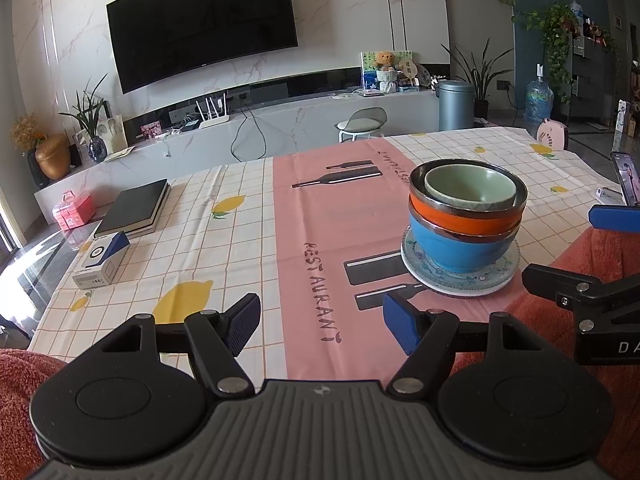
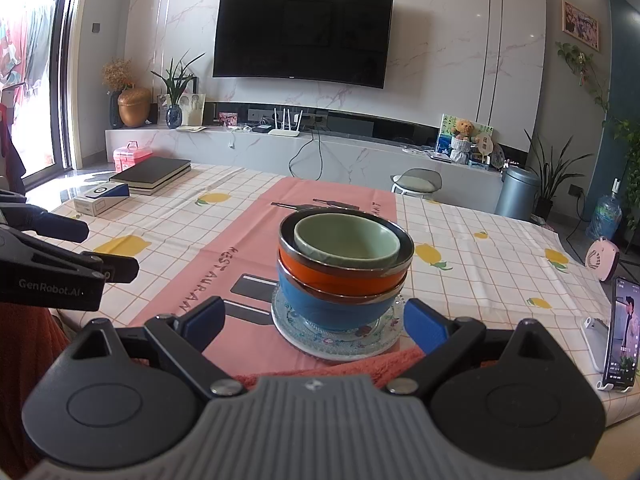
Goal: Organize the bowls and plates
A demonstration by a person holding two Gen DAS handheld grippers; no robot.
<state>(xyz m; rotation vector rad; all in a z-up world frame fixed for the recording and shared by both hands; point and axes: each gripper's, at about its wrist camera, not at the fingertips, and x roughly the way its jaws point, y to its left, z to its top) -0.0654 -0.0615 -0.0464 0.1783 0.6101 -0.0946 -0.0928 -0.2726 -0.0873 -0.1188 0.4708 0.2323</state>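
A stack stands on the pink strip of the tablecloth: a green bowl (image 1: 472, 188) inside an orange bowl (image 1: 464, 220), inside a blue bowl (image 1: 456, 250), on a patterned glass plate (image 1: 460, 282) over a white plate. In the right wrist view the green bowl (image 2: 346, 242), orange bowl (image 2: 340, 276), blue bowl (image 2: 332, 312) and plate (image 2: 336, 340) sit just ahead. My left gripper (image 1: 320, 330) is open and empty, to the left of the stack. My right gripper (image 2: 316, 324) is open and empty, its fingers either side of the plate's near edge.
A black book (image 1: 134, 208) and a small white and blue box (image 1: 102, 260) lie at the table's far left. A phone on a stand (image 2: 622, 332) is at the right edge. An orange-red towel (image 1: 592, 280) lies along the near edge.
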